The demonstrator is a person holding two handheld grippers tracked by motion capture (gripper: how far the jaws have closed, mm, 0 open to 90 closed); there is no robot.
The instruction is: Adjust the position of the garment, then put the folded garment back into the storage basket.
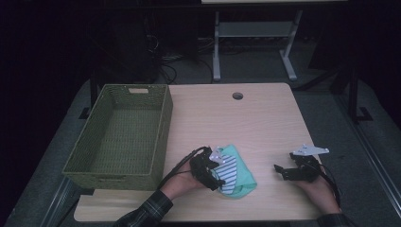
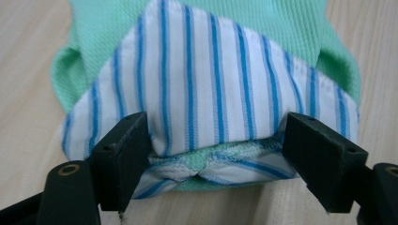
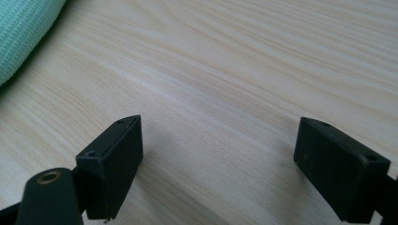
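Dim surroundings frame a light wooden table (image 1: 255, 118) with a round cable hole (image 1: 237, 96) near its far edge; behind it stand the legs of a white metal stand (image 1: 253, 33) on a dark floor.

Left edge of the table: a green woven basket (image 1: 163, 127) sits along this edge, reaching from the far left corner toward the near edge.

Near edge, left of centre: a folded garment (image 1: 239, 172) lies flat on the table, just right of the basket. It consists of mint-green knit fabric with a white panel carrying blue stripes (image 2: 202, 89) folded on top.

Left gripper (image 1: 210, 172): it is held against the near left side of the garment. In the left gripper view, the jaws stand spread, one at each side of the striped fold. The fold's edge lies between them, and the fabric touches the inner faces of both fingers (image 2: 124, 150). Whether the pads press on it cannot be told.

Right gripper (image 1: 283, 171): it is held low over bare wood near the near right corner, well apart from the garment. In the right gripper view, the jaws stand spread with only table surface between them; a mint-green corner of the garment shows at the upper left.
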